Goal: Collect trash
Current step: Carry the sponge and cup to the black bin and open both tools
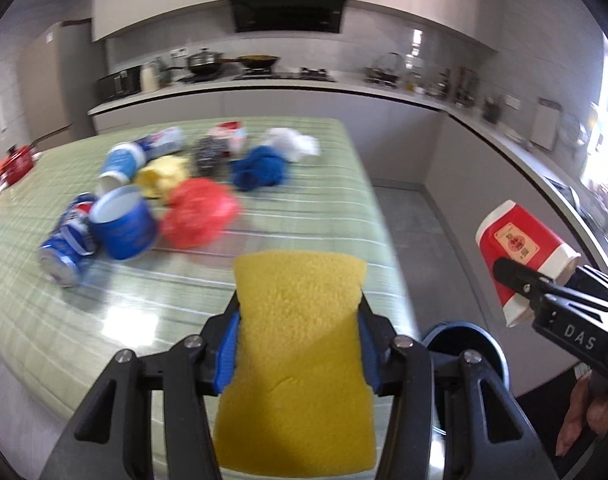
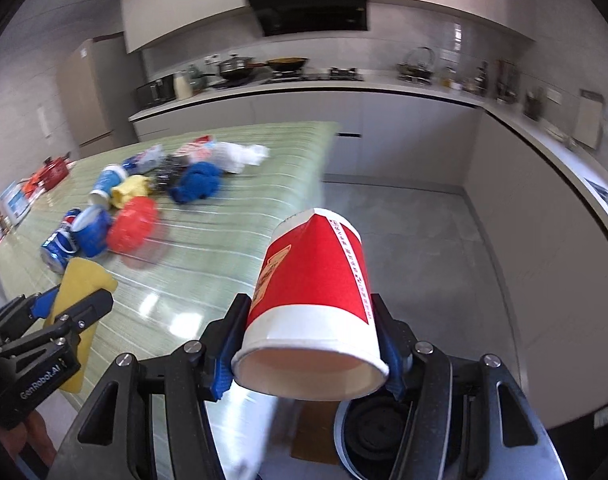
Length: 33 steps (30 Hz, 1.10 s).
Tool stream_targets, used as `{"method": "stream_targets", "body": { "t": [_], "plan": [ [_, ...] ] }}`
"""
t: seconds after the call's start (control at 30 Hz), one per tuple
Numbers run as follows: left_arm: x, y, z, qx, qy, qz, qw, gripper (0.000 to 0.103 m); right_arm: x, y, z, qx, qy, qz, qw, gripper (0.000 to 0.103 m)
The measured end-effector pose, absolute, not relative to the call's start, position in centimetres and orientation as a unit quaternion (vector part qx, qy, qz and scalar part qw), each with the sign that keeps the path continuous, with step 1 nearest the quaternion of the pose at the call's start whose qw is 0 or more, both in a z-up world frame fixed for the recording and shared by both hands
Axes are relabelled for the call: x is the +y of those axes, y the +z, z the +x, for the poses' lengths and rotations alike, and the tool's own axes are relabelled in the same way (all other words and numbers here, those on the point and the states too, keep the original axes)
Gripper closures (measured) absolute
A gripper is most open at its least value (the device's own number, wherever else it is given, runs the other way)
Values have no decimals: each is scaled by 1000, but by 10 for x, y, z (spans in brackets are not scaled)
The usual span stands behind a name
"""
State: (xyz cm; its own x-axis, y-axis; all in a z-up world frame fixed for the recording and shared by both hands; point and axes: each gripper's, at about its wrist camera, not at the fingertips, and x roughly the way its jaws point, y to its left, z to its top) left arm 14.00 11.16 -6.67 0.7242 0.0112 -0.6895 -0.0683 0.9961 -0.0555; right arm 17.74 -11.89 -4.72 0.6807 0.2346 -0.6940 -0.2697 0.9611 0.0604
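My left gripper (image 1: 300, 308) is shut on a yellow sponge (image 1: 300, 360), held over the near edge of the green striped table (image 1: 304, 216). In the right wrist view the left gripper (image 2: 70, 300) and the sponge (image 2: 84, 276) show at lower left. My right gripper (image 2: 309, 312) is shut on a red and white paper cup (image 2: 312, 280), which lies tilted with its mouth toward the camera. From the left wrist view the cup (image 1: 516, 240) hangs past the table's right side. A round dark bin (image 2: 368, 428) stands on the floor below it.
Litter lies on the table: a blue can (image 1: 68, 248), a blue cup (image 1: 124, 228), a red crumpled bag (image 1: 200, 216), yellow, blue (image 1: 258, 168) and white wads. A person's hand (image 1: 584, 412) holds the right gripper. Grey floor and an L-shaped kitchen counter lie beyond.
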Motion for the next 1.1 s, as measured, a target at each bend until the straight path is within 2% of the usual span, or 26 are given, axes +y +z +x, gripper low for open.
{"method": "stream_targets", "body": {
  "t": [0.3,0.53,0.73,1.03,1.1],
  "plan": [
    [25,-79,138,385,-49,-15,922,52,-217,-56,157,390,79,5,917,43],
    [-34,-110,134,417,-94,-3,904,52,-276,-76,147,414,52,32,908,43],
    [-74,-163,134,457,-105,5,883,52,-301,-118,152,449,44,44,891,43],
    [-89,-237,147,513,-93,-28,853,52,-313,-191,177,510,74,80,853,42],
    [-94,-250,154,520,-97,-35,848,44,-316,-209,188,525,93,109,839,38]
  ]
}}
